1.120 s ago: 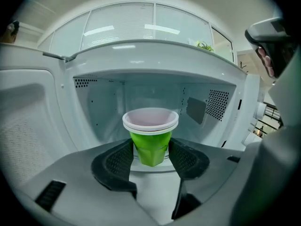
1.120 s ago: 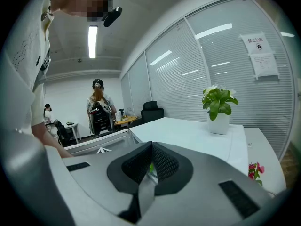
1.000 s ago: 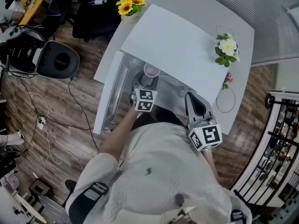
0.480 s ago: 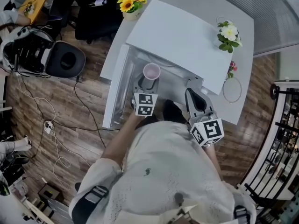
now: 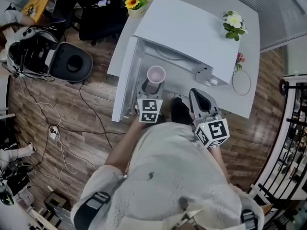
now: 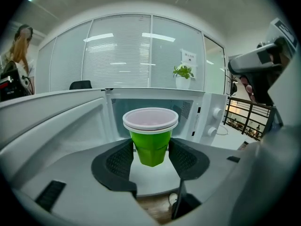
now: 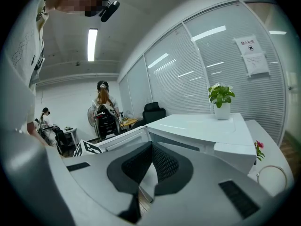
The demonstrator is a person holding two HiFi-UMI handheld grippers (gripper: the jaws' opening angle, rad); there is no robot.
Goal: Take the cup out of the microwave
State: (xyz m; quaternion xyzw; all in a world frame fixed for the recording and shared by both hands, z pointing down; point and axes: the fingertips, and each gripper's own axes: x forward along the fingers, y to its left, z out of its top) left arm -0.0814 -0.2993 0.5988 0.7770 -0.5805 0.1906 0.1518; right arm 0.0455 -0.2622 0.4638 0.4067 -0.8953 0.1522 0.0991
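Note:
A green cup (image 5: pixel 156 74) with a pale pink rim sits between the pads of my left gripper (image 5: pixel 151 86), which is shut on it. The cup hangs just in front of the white microwave (image 5: pixel 192 32), beside its open door (image 5: pixel 125 80). In the left gripper view the cup (image 6: pixel 151 145) is upright between the black pads of the left gripper (image 6: pixel 150 150), with the microwave's open cavity (image 6: pixel 188 108) behind it. My right gripper (image 5: pixel 198 96) hovers to the right by the microwave's front, shut and holding nothing. In its own view the right gripper (image 7: pixel 151 149) shows its pads meeting.
The microwave stands on a white table (image 5: pixel 249 97). A sunflower pot (image 5: pixel 136 1) stands at its far left and a white-flower pot (image 5: pixel 233 22) at its far right. A black round seat (image 5: pixel 72 63) and cables (image 5: pixel 53 128) lie on the wood floor to the left; a railing (image 5: pixel 292 128) runs along the right.
My left gripper has drawn back toward the person with the cup, which has come from the mouth of the microwave out in front of it. The right gripper has also moved back.

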